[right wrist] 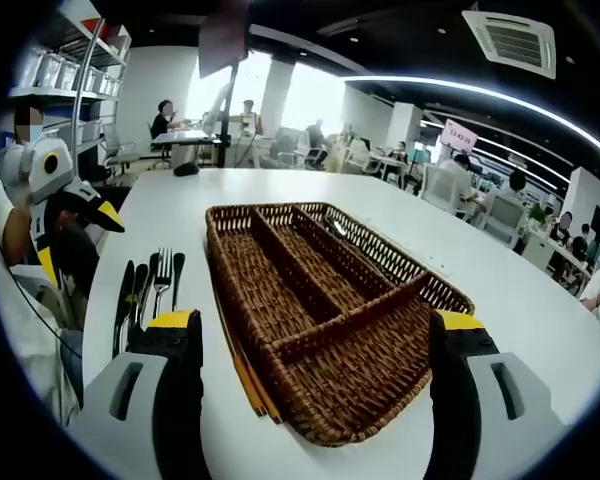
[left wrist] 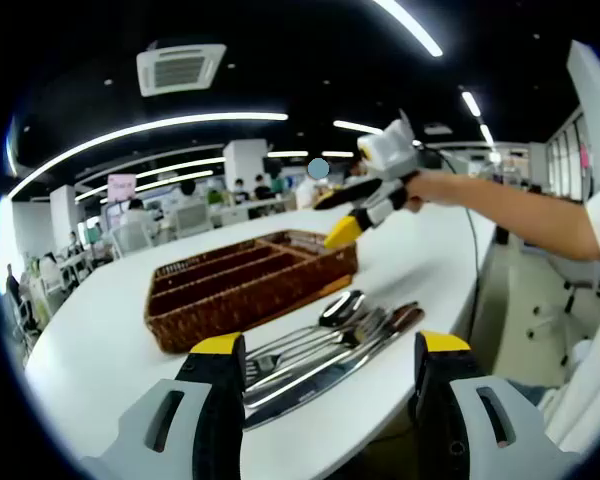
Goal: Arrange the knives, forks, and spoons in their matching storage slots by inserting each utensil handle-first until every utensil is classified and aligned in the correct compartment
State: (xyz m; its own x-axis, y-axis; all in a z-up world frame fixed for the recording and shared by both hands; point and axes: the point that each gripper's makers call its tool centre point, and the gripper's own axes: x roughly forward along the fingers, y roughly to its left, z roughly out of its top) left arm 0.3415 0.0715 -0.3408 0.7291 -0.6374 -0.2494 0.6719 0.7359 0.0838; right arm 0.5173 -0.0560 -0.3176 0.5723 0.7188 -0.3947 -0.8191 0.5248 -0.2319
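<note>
A brown wicker cutlery tray with long slots lies on the white table; one utensil lies in a far slot. A pile of loose metal spoons, forks and knives lies beside the tray. My left gripper is open just before the pile, its jaws on either side of it and touching nothing. My right gripper is open, held above the tray's near end with nothing in it. In the left gripper view the right gripper hovers over the tray's far end.
The table's rounded edge runs close to the cutlery pile. A person's arm reaches in from the right. Desks, chairs and seated people fill the office beyond the table. Shelves stand at the left.
</note>
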